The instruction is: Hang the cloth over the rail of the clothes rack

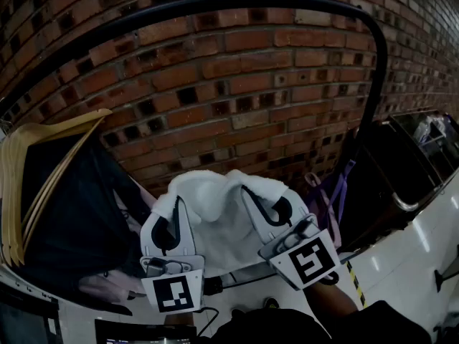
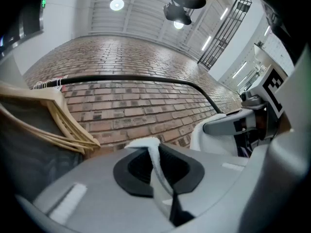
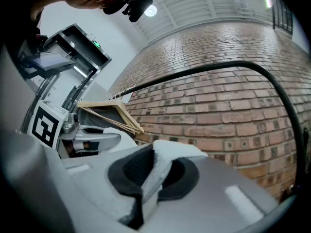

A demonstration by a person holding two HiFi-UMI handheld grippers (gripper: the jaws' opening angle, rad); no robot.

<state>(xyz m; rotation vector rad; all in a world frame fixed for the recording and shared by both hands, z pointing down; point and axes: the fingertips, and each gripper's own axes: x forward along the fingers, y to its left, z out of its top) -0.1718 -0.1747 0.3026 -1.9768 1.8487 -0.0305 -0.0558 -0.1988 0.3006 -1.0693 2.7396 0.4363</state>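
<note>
A white fluffy cloth (image 1: pixel 215 213) hangs between my two grippers, below the black rail (image 1: pixel 237 4) of the clothes rack that arches overhead in front of a brick wall. My left gripper (image 1: pixel 170 224) is shut on the cloth's left top edge; the cloth (image 2: pixel 154 161) shows pinched between its jaws. My right gripper (image 1: pixel 269 206) is shut on the right top edge, with the cloth (image 3: pixel 163 166) squeezed between its pads. Both grippers point slightly upward toward the rail (image 2: pixel 126 79), which runs well above them (image 3: pixel 204 71).
Wooden hangers (image 1: pixel 36 163) with dark clothes (image 1: pixel 79 213) hang at the rail's left end. The rail bends down into a post (image 1: pixel 373 99) at the right. Purple straps (image 1: pixel 333 192) and a dark cart (image 1: pixel 401 163) stand at the right. The brick wall (image 1: pixel 237 92) is close behind.
</note>
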